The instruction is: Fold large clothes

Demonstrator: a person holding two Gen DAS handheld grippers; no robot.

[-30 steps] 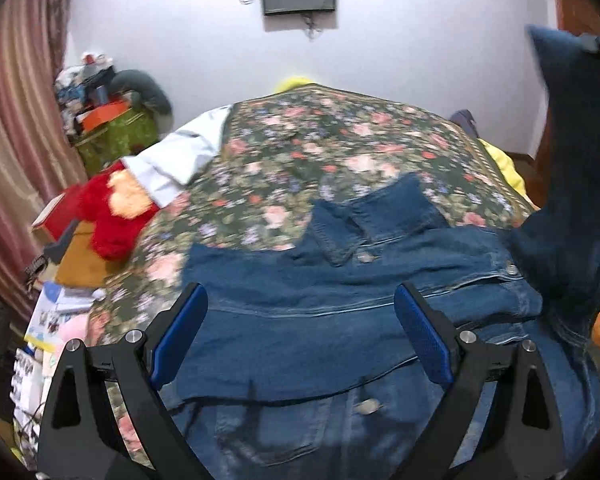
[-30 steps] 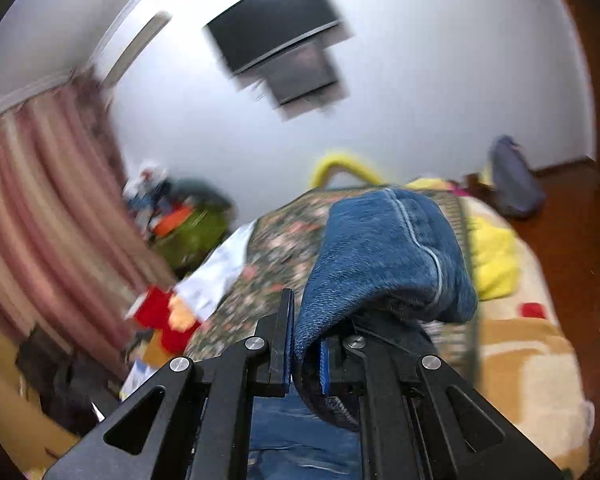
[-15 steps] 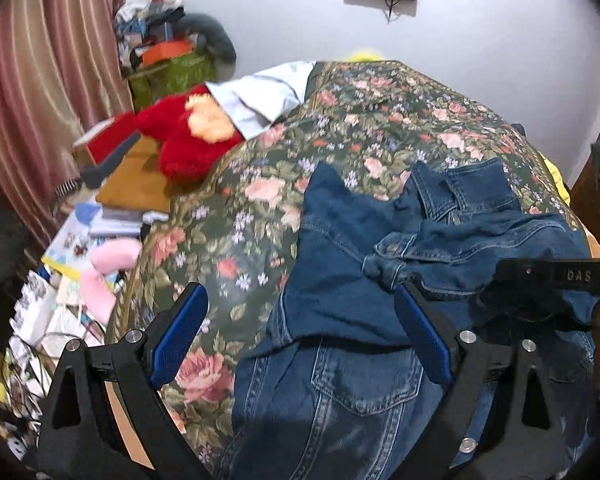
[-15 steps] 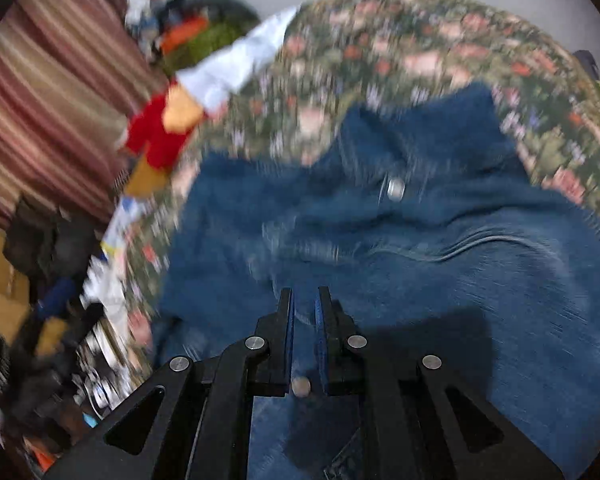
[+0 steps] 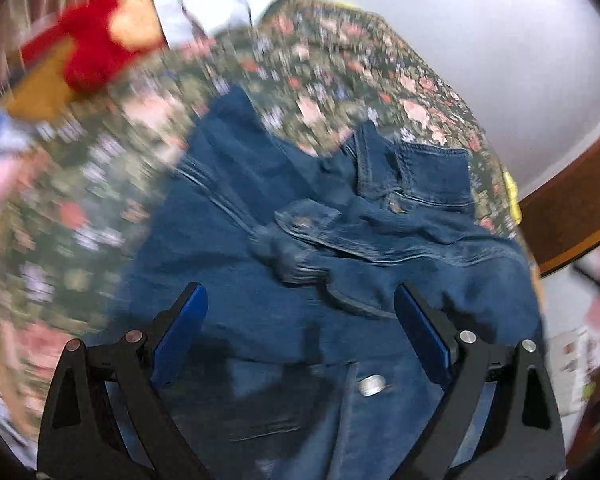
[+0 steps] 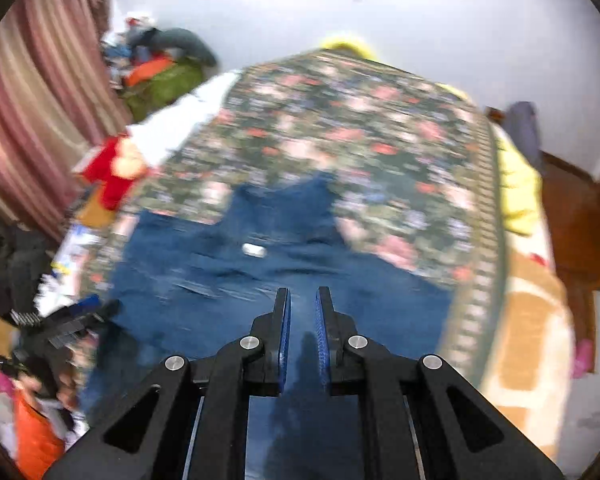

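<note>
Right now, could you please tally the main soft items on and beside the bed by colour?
Blue denim jacket: 1
Red plush toy: 1
Dark floral bedspread: 1
White cloth: 1
Total: 4

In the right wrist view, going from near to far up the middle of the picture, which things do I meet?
Right tongs → denim jacket → floral bedspread → yellow fabric at the bed's far edge → white wall
</note>
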